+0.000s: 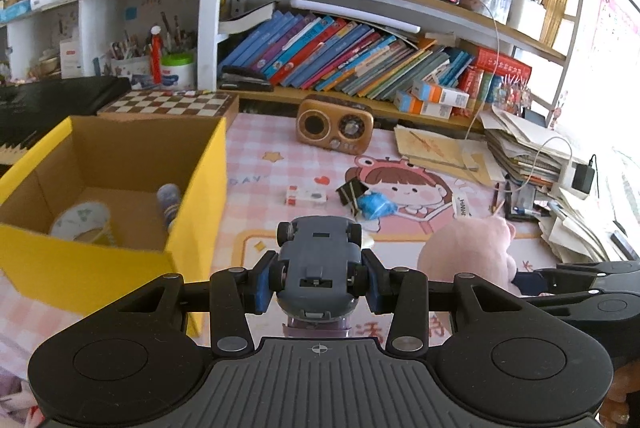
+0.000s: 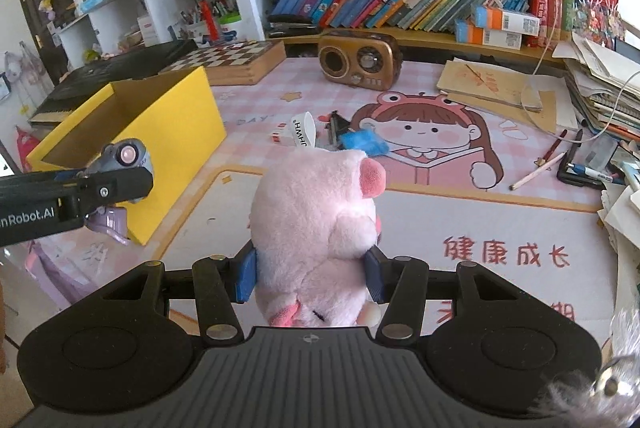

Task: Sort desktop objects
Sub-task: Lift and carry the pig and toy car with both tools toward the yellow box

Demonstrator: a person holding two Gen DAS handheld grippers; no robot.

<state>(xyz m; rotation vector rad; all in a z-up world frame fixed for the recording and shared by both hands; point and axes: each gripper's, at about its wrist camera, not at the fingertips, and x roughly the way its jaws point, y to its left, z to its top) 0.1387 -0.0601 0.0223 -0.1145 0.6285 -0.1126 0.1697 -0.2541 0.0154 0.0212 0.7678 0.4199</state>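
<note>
My left gripper (image 1: pixel 319 278) is shut on a grey toy car (image 1: pixel 318 260), held underside up above the desk mat, just right of the open yellow cardboard box (image 1: pixel 200 188). The right wrist view shows that same gripper (image 2: pixel 120 184) from the side with the toy car (image 2: pixel 126 156) beside the yellow box (image 2: pixel 176 132). My right gripper (image 2: pixel 310 276) is shut on a pink plush pig (image 2: pixel 316 224), lifted over the mat; the plush pig (image 1: pixel 468 252) also shows at the right of the left wrist view. Inside the box lie a round patterned item (image 1: pixel 82 222) and a striped object (image 1: pixel 168 204).
On the pink mat (image 2: pixel 460 212) lie a small white-red box (image 1: pixel 306 195), a binder clip (image 1: pixel 350 192) and a blue crumpled packet (image 1: pixel 374 206). A brown retro radio (image 2: pixel 358 60), a chessboard (image 2: pixel 232 60), pens (image 2: pixel 556 152), paper stacks (image 2: pixel 600 96) and bookshelves ring the desk.
</note>
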